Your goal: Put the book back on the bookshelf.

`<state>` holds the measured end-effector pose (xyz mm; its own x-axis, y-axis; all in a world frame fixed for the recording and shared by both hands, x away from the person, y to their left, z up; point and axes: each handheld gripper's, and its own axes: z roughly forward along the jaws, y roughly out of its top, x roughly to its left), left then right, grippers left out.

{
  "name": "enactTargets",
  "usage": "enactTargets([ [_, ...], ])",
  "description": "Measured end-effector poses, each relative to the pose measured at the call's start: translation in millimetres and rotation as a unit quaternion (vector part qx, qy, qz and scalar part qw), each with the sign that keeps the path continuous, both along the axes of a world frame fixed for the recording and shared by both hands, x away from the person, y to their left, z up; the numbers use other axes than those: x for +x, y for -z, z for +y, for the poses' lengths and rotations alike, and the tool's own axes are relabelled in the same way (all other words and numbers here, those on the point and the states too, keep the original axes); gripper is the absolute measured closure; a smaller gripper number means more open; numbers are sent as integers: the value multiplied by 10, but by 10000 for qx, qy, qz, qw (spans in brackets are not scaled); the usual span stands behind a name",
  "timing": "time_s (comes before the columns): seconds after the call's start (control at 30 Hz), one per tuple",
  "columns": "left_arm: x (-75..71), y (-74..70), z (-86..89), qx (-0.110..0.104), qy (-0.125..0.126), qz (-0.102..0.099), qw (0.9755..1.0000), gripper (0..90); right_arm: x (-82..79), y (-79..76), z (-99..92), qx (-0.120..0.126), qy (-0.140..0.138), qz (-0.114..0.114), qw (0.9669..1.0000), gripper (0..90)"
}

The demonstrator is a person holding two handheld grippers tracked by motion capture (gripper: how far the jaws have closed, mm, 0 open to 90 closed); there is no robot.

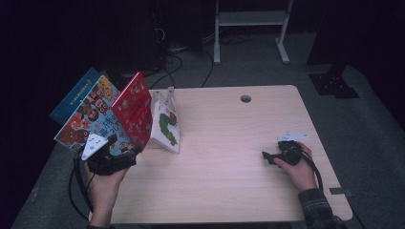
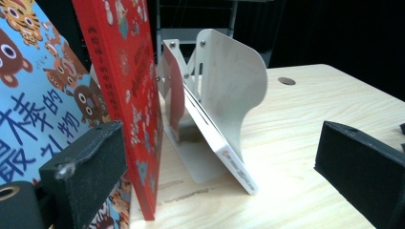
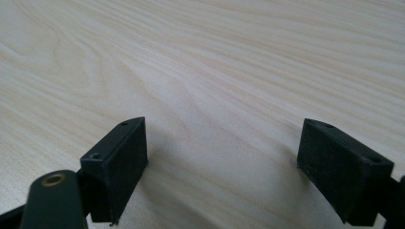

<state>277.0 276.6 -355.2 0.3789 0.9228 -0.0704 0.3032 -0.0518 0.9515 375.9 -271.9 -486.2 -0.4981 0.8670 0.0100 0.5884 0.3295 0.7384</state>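
Several picture books stand in a row at the table's left edge. A red book [image 1: 136, 107] [image 2: 126, 95] stands nearly upright. Left of it leans a blue animal book [image 1: 90, 119] [image 2: 33, 105], with another blue book [image 1: 75, 94] behind. A white caterpillar book [image 1: 167, 126] [image 2: 234, 167] slants against a white metal bookend [image 1: 169, 95] [image 2: 231, 86]. My left gripper [image 1: 125, 147] [image 2: 222, 157] is open at the books' near side, and the red book's lower edge stands between its jaws, close to the left one. My right gripper [image 1: 267, 156] [image 3: 222, 162] is open, low over bare wood.
The light wooden table [image 1: 229, 143] [image 3: 215, 57] has a cable hole [image 1: 245, 98] [image 2: 286, 80] near its far edge. A white metal frame [image 1: 250, 24] and cables lie on the dark floor beyond. The leaning books overhang the table's left edge.
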Motion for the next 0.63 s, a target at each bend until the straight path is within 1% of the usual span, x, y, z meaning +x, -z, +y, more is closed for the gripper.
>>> enactTargets([
  [0.07, -58, 22, -20, -16, 31, -11, 10000, 26, 0, 0, 0, 1, 1, 0, 10000, 164],
  [0.3, -226, 112, -67, -10, 147, 81, 9999, 25, -1, 0, 0, -1, 2, -1, 10000, 164],
  [0.4, -251, 139, -71, -11, 156, 99, 9998, 25, -1, 0, -1, -1, 1, -2, 10000, 164],
  [0.63, -259, 158, -81, -37, 205, 125, 9997, 25, -1, 0, 0, -1, 2, -3, 10000, 164],
])
